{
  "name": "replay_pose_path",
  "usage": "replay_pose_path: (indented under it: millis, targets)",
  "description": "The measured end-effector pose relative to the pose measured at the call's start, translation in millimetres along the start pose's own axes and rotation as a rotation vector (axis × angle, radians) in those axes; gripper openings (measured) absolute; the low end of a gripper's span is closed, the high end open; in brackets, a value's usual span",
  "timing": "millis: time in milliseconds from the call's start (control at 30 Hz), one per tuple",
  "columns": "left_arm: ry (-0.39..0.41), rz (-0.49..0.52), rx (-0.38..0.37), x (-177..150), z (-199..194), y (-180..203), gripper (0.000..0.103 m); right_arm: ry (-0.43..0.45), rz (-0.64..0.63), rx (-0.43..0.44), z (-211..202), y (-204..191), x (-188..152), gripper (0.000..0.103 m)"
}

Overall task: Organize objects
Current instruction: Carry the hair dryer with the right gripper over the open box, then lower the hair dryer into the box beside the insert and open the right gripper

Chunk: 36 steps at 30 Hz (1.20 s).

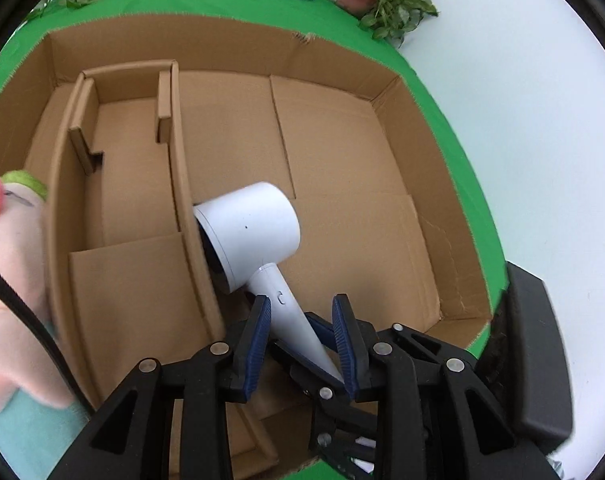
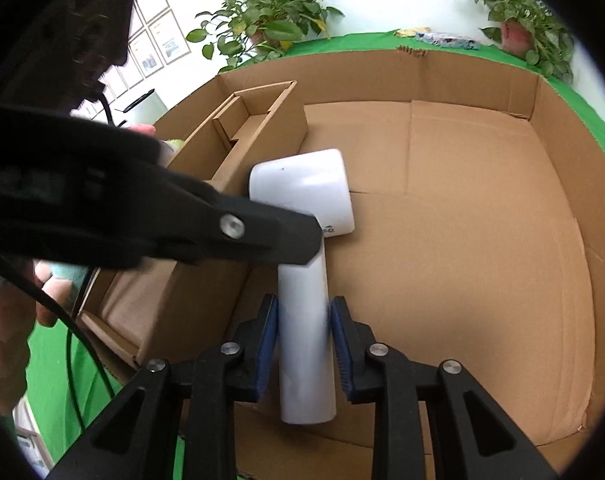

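A white hair dryer (image 1: 258,236) lies in a large cardboard box (image 1: 342,152), its head against an inner cardboard divider (image 1: 182,184). In the right wrist view the dryer (image 2: 306,312) has its handle between the blue pads of my right gripper (image 2: 304,308), which is shut on it. In the left wrist view my left gripper (image 1: 304,312) is open around the handle, with the right gripper's blue fingers (image 1: 322,332) showing just below. The left gripper's black arm (image 2: 230,228) crosses the right wrist view over the top of the handle.
The inner cardboard insert (image 2: 238,140) forms narrow compartments on the box's left. The box stands on a green cloth (image 1: 442,80). Potted plants (image 2: 270,20) stand behind it. A person's hand (image 1: 6,280) is at the left edge.
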<state>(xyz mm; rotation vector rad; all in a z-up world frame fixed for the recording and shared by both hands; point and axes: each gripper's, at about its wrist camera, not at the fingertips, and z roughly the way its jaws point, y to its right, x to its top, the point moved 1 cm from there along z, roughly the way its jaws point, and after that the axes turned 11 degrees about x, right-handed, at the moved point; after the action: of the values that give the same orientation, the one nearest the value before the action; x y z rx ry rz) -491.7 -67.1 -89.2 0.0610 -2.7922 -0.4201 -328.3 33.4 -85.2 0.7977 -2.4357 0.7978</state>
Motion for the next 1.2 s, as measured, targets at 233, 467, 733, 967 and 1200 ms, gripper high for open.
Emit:
replay_pose_path:
  millis: [233, 467, 733, 967, 1200]
  targets:
    - [0.066, -0.018, 0.014, -17, -29, -23, 0.032, -0.002, -0.001, 0.028, -11, -2, 1, 0.026]
    - [0.070, -0.018, 0.050, -27, -15, -39, 0.032, -0.005, 0.041, 0.054, -8, 1, 15, 0.026]
    - [0.079, 0.016, 0.066, -39, -17, -31, 0.032, -0.061, 0.069, 0.049, 12, -6, 24, 0.025]
    - [0.087, 0.039, 0.102, -47, -17, -23, 0.032, -0.065, 0.141, 0.038, 16, -13, 22, 0.025]
    - [0.088, 0.078, 0.132, -57, -19, -17, 0.032, -0.073, 0.196, 0.039, 20, -13, 24, 0.026]
